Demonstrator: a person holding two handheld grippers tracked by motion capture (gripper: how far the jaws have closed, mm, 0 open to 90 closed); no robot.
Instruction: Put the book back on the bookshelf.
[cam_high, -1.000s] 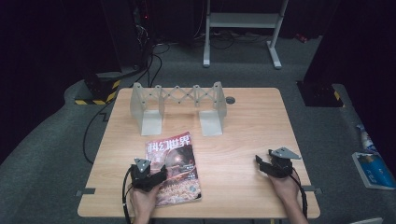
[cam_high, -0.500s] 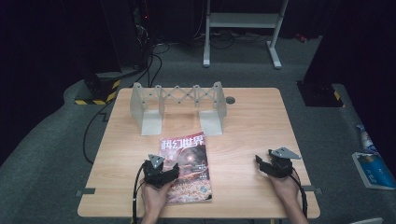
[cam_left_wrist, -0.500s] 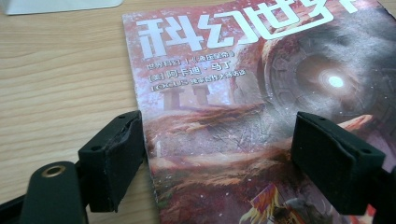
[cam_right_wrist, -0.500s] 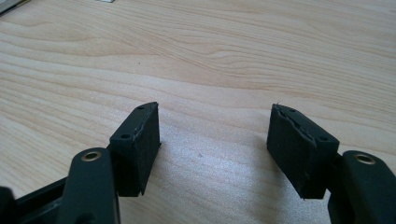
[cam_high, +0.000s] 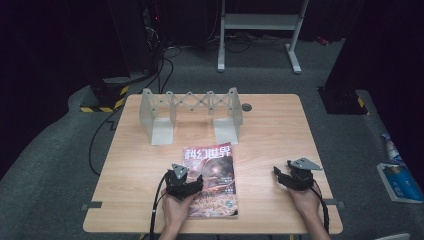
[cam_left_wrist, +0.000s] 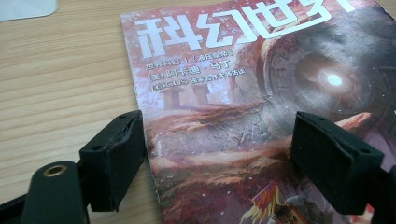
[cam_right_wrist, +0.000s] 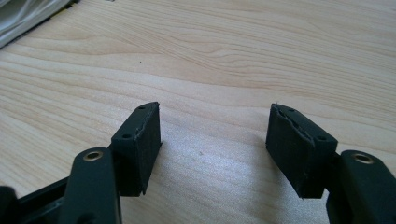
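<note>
We've got the magazine (cam_high: 212, 180) lying flat on the near middle of the wooden table (cam_high: 270, 130), just in front of the grey expanding rack (cam_high: 190, 114). Our left gripper (cam_left_wrist: 217, 154) sits over its near-left part with jaws spread wide, one off the cover's edge, one over it. Right gripper (cam_right_wrist: 215, 144) rests well apart at the near right, jaws released over bare wood.

Magazine and two tongs at the near edge of the surface

A magazine (cam_high: 212, 180) is laid flat by the near edge of the wooden surface (cam_high: 280, 125), left of centre. Its near left part is overlapped by the left tongs (cam_high: 186, 186). The right tongs (cam_high: 286, 176) are held toward the near right corner, well apart. A grey folding rack (cam_high: 192, 112) is stood along the far edge.
</note>
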